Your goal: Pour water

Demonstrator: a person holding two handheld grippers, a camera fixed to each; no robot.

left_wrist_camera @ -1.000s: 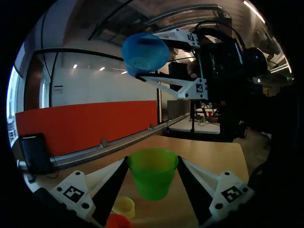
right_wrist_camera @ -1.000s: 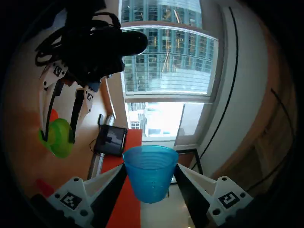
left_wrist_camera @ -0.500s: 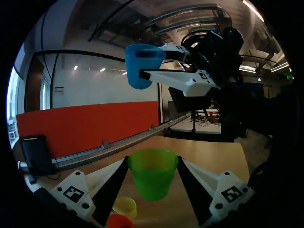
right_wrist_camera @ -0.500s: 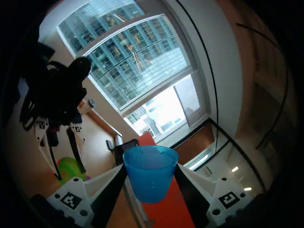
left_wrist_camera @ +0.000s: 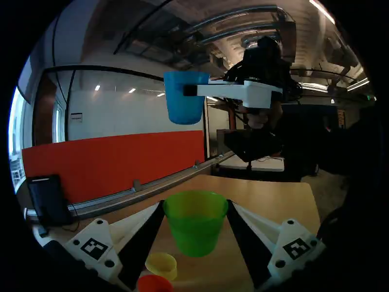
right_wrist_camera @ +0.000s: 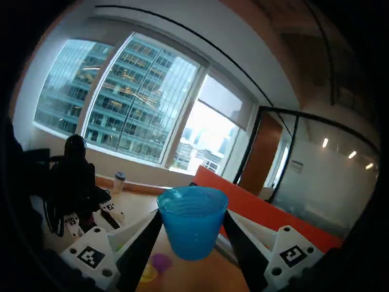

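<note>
Our left tongs (left_wrist_camera: 195, 205) are clamped on the green cup (left_wrist_camera: 195, 233), one finger pressing each side. It's upright, with the wooden table (left_wrist_camera: 272, 194) behind it. Right tongs (right_wrist_camera: 193, 214) squeeze the blue cup (right_wrist_camera: 193, 231) the same way, also upright, up high above the green one. We spot a yellow cup (left_wrist_camera: 162, 265) and a red cup (left_wrist_camera: 154, 283) down on the table.

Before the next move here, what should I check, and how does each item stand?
1. Left gripper shut on green cup: ok.
2. Right gripper shut on blue cup: ok.
3. Blue cup upright: ok.
4. Blue cup directly over green cup: cannot tell; depth is unclear.
5. Water level in either cup: cannot tell.
6. Yellow cup and red cup apart from green cup: ok.
</note>
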